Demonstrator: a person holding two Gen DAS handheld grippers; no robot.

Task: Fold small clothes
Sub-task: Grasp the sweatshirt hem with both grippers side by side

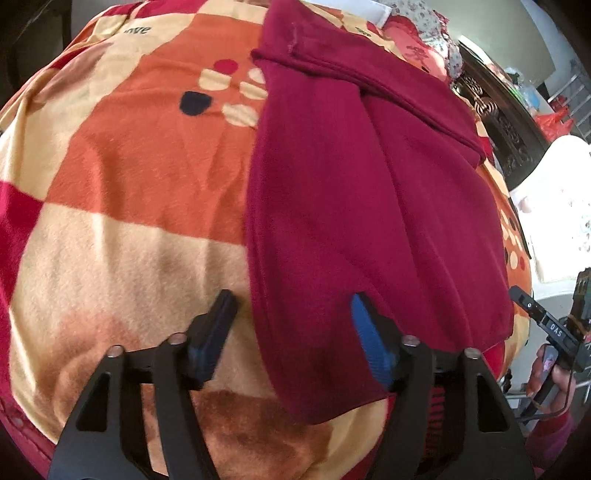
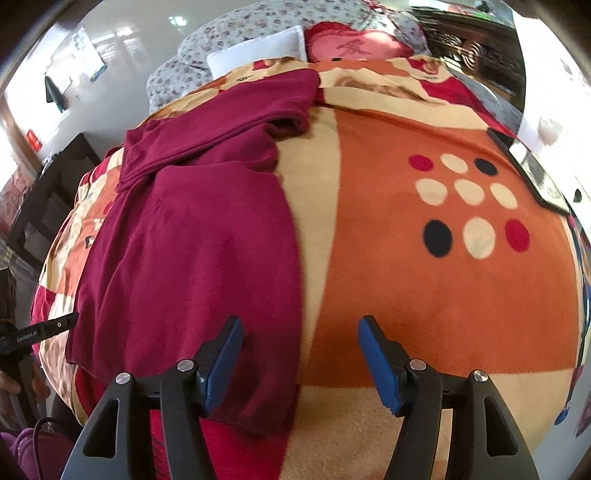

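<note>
A dark red garment [image 1: 354, 192] lies lengthwise on the bed, its sides folded in and a sleeve laid across its far end; it also shows in the right wrist view [image 2: 199, 229]. My left gripper [image 1: 291, 317] is open over the garment's near left hem; its left finger is over the blanket, its right finger over the cloth. My right gripper [image 2: 301, 343] is open above the garment's near right edge, holding nothing. The right gripper's finger shows at the right edge of the left wrist view [image 1: 543, 317].
An orange, cream and red blanket [image 2: 424, 258] with dots covers the bed. A floral quilt [image 2: 236, 33], a white pillow [image 2: 258, 51] and a red heart cushion [image 2: 351, 44] lie at the far end. A dark carved headboard [image 1: 506, 125] stands to the right.
</note>
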